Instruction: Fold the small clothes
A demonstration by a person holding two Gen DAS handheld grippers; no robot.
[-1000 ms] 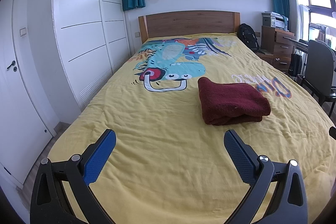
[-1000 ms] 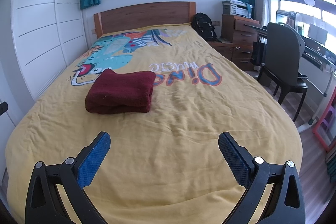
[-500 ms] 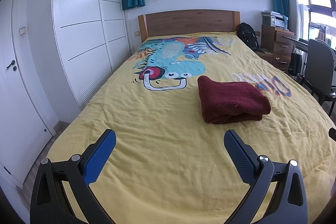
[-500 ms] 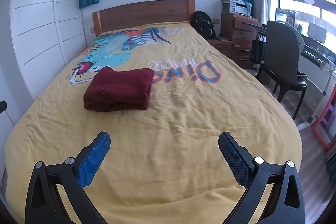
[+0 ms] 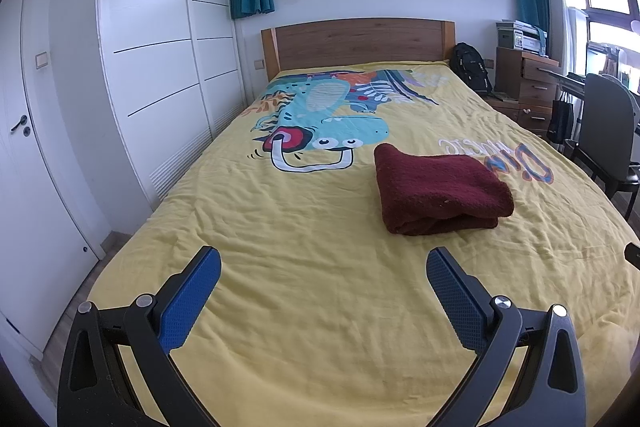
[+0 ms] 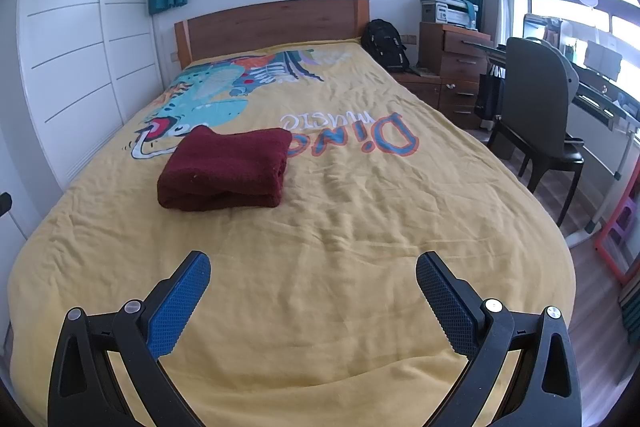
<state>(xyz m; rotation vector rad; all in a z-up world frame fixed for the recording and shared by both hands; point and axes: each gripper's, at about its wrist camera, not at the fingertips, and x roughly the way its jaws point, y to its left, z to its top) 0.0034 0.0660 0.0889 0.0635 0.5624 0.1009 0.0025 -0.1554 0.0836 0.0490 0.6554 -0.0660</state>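
Note:
A dark red garment (image 5: pixel 440 187) lies folded into a thick rectangle in the middle of the yellow bedspread (image 5: pixel 304 235); it also shows in the right wrist view (image 6: pixel 228 169). My left gripper (image 5: pixel 323 261) is open and empty, held above the near part of the bed, well short of the garment and to its left. My right gripper (image 6: pixel 313 263) is open and empty, held above the near part of the bed, short of the garment and to its right.
The bed has a wooden headboard (image 5: pixel 356 41). White wardrobe doors (image 5: pixel 156 67) run along the left. On the right stand a black backpack (image 6: pixel 386 45), a wooden drawer unit (image 6: pixel 460 67), a dark chair (image 6: pixel 536 115) and a desk (image 6: pixel 600 87).
Both grippers stay open and almost still. The right wrist view has drifted slightly, so the garment sits a little lower and nearer in it.

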